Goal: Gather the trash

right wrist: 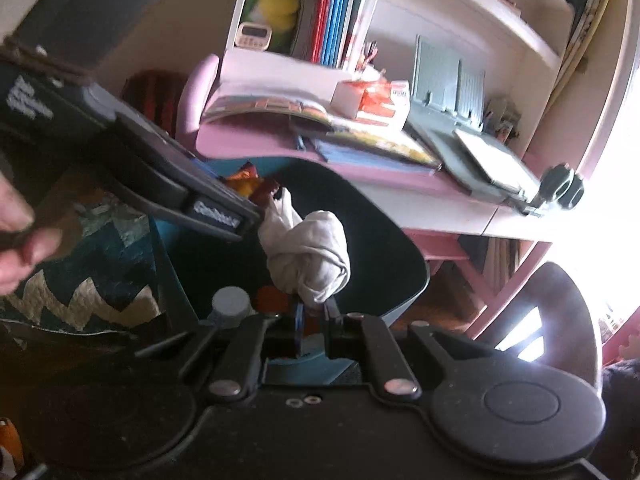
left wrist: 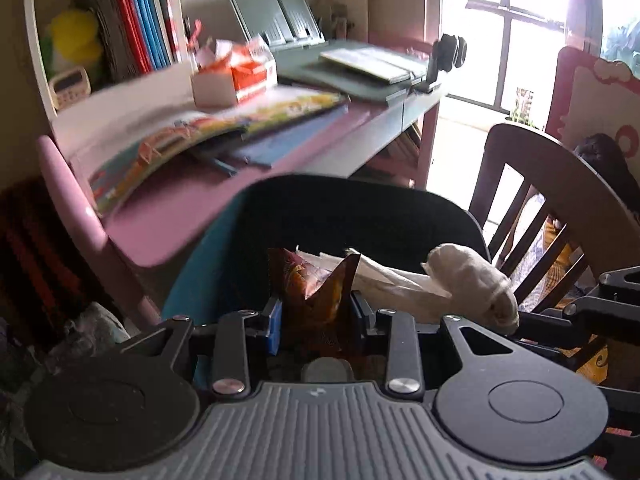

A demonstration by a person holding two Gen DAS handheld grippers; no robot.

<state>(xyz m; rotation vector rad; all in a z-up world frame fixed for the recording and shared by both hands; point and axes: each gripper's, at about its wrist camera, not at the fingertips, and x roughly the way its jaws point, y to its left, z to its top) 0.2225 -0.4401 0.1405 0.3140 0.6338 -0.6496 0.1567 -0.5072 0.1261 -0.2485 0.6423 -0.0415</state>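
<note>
Two close wrist views over the bin (left wrist: 360, 216), both facing the pink desk (right wrist: 360, 184).

R gripper (right wrist: 315, 312) jaws pinch white cloth wad (right wrist: 310, 258) over bin (right wrist: 404, 280).

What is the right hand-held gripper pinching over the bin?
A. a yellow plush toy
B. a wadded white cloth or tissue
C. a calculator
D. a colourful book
B: the right hand-held gripper is shut on the wadded white cloth, above the teal bin.
</note>
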